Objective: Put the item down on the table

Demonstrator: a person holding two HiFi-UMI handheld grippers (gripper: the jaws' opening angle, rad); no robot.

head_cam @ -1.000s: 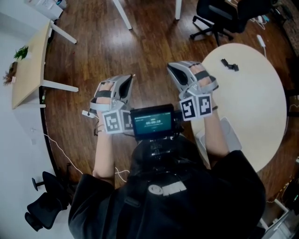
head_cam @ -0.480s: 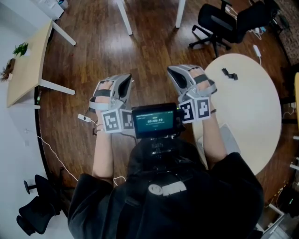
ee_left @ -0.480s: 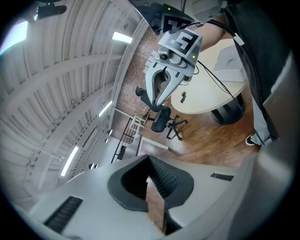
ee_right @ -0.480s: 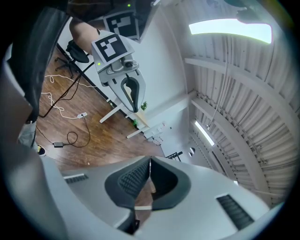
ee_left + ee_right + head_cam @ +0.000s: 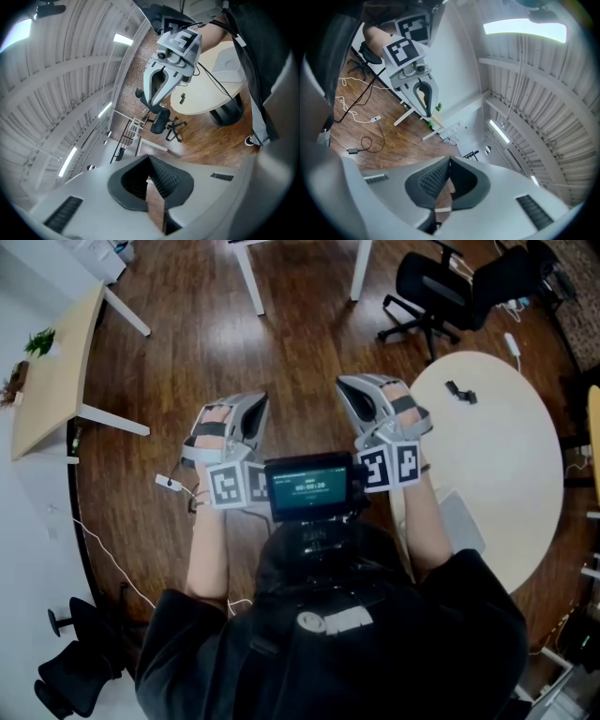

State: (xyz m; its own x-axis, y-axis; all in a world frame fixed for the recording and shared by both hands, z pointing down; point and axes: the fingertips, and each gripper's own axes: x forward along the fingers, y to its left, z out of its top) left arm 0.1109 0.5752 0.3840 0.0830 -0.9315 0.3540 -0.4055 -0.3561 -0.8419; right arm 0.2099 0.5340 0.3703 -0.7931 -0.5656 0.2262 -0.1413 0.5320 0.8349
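While both are held side by side above the wooden floor point(image 5: 281, 343), the left tool point(image 5: 253, 404) has its jaws pressed together on nothing, and the right tool point(image 5: 352, 388) is likewise closed and empty. A small dark item point(image 5: 460, 390) lies on the round white tabletop point(image 5: 506, 456), well apart from both tools

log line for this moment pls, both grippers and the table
left gripper: shut, empty | right gripper: shut, empty | round table: small black item lies on it, neither gripper touching it

small black item point(image 5: 460, 390), on round white table point(image 5: 506, 465)
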